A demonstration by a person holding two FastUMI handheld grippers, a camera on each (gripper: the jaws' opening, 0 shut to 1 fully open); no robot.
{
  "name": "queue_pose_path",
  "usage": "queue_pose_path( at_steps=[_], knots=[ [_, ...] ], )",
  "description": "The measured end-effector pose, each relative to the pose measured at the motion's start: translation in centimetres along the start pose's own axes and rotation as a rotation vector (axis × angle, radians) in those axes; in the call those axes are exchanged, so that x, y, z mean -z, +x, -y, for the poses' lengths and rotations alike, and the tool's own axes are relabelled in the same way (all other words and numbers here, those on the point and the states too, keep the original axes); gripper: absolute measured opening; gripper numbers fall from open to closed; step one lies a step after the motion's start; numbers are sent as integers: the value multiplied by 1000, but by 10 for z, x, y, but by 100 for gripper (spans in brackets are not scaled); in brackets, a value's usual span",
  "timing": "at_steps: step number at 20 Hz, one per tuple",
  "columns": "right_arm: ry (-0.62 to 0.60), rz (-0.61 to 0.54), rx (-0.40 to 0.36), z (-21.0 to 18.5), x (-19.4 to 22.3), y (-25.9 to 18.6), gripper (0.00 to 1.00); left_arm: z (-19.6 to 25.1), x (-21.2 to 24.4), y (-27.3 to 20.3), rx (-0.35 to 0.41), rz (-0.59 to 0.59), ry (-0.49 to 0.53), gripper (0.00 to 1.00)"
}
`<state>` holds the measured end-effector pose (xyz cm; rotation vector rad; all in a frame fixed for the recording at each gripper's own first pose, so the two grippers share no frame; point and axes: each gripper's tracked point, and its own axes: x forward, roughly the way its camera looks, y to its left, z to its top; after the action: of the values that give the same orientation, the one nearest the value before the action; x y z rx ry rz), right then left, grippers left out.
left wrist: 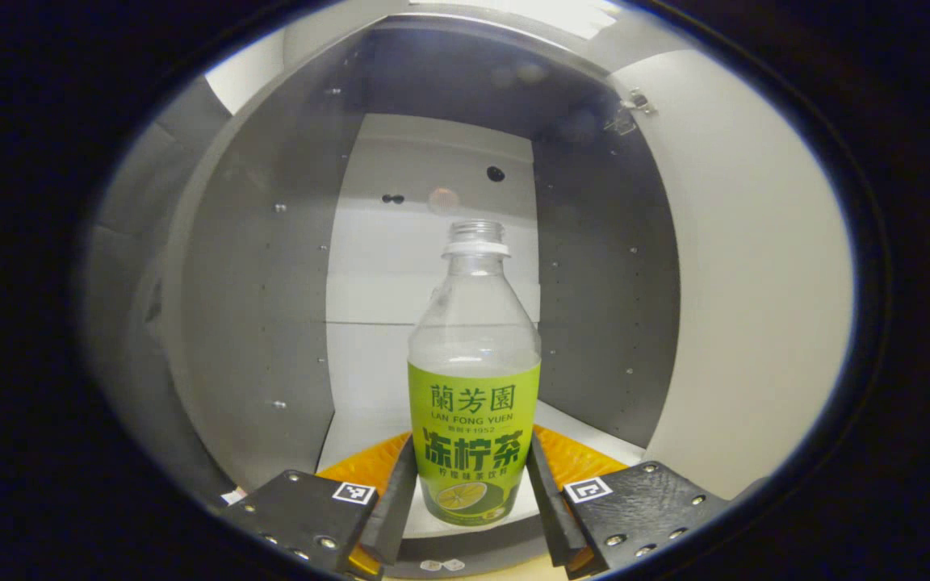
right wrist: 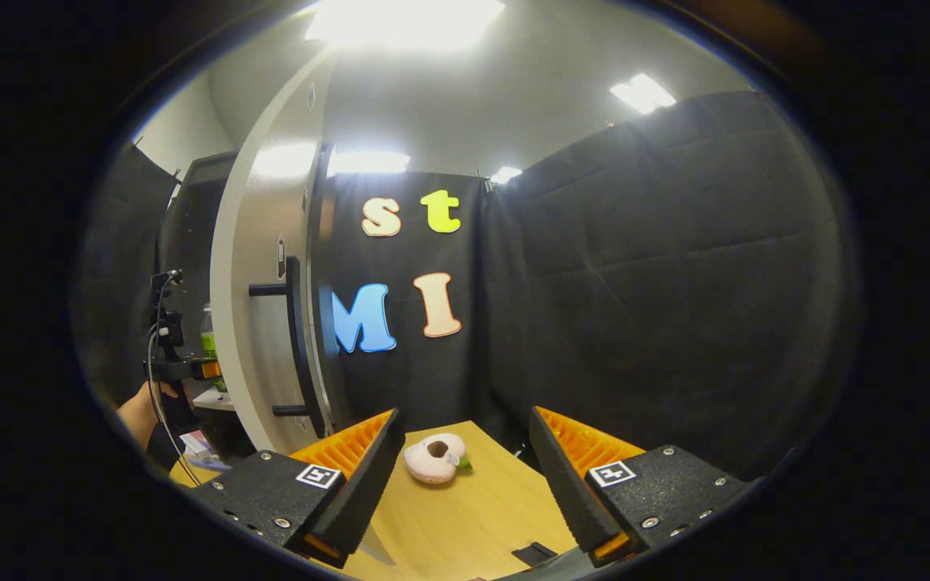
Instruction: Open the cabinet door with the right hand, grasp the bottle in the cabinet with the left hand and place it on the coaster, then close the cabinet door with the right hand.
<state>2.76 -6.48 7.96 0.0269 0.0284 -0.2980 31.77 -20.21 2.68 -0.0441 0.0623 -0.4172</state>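
Observation:
A clear bottle point(left wrist: 473, 379) with a green label and no cap stands upright on the white shelf inside the grey cabinet point(left wrist: 263, 307). My left gripper point(left wrist: 471, 440) is shut on it, one finger pressing each side of the label. The white cabinet door point(left wrist: 747, 282) hangs open on the right. In the right gripper view the door point(right wrist: 259, 307) with its black bar handle point(right wrist: 297, 347) stands open at the left. My right gripper point(right wrist: 462, 415) is open and holds nothing, to the right of the handle and apart from it. Past the door's edge are the bottle point(right wrist: 207, 331) and the left gripper point(right wrist: 166, 363).
A wooden table point(right wrist: 473, 516) lies below my right gripper. On it rest a pink ring-shaped item with a green bit point(right wrist: 435, 457) and a small black object point(right wrist: 534, 553). A person's hand point(right wrist: 138, 415) holds the left gripper. Black booth walls close in behind.

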Motion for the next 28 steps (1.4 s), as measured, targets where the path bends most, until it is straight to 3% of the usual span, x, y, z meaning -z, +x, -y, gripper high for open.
queue_pose_path(
  at_steps=[2, 5, 6, 7, 8, 12, 13, 14, 16, 17, 19, 23, 24, 25, 26, 28],
  knots=[
    [-1, -5, -20, 3, -1, -3, 96, -1, -3, -20, -16, 9, -3, 69],
    [-6, -2, -54, 3, -4, -9, 95, -5, -6, -51, -44, 17, -1, 65],
    [-10, -2, -65, 4, -5, -11, 95, -7, -8, -61, -56, 19, 1, 70],
    [-13, -4, -75, 4, -5, -12, 95, -10, -7, -71, -68, 21, 2, 65],
    [-13, -4, -88, 4, -5, -14, 95, -12, -7, -81, -79, 23, 2, 69],
    [-6, -13, -142, 1, -5, -20, 94, -21, -6, -121, -122, 26, -3, 65],
    [-9, -18, -155, 1, -4, -22, 95, -21, -5, -131, -126, 32, -6, 70],
    [-14, -21, -167, 0, -4, -25, 95, -22, -5, -140, -130, 37, -7, 65],
    [-23, -23, -187, 0, -5, -29, 95, -24, 0, -160, -152, 43, -1, 65],
    [-25, -22, -197, 0, -5, -31, 95, -25, 2, -168, -162, 44, 3, 70],
    [-24, -22, -219, -2, -5, -35, 95, -26, 10, -185, -184, 39, 11, 65],
    [-25, -29, -256, -3, -2, -41, 95, -25, 31, -215, -205, 36, 9, 69],
    [-24, -36, -267, -5, -1, -43, 95, -26, 37, -223, -214, 29, 14, 65],
    [-25, -42, -277, -6, 1, -44, 95, -27, 44, -231, -224, 23, 18, 69],
    [-27, -48, -287, -6, 3, -46, 95, -27, 51, -238, -234, 16, 19, 65],
    [-34, -55, -306, -7, 6, -49, 95, -26, 69, -250, -251, 4, 12, 65]
  ],
)
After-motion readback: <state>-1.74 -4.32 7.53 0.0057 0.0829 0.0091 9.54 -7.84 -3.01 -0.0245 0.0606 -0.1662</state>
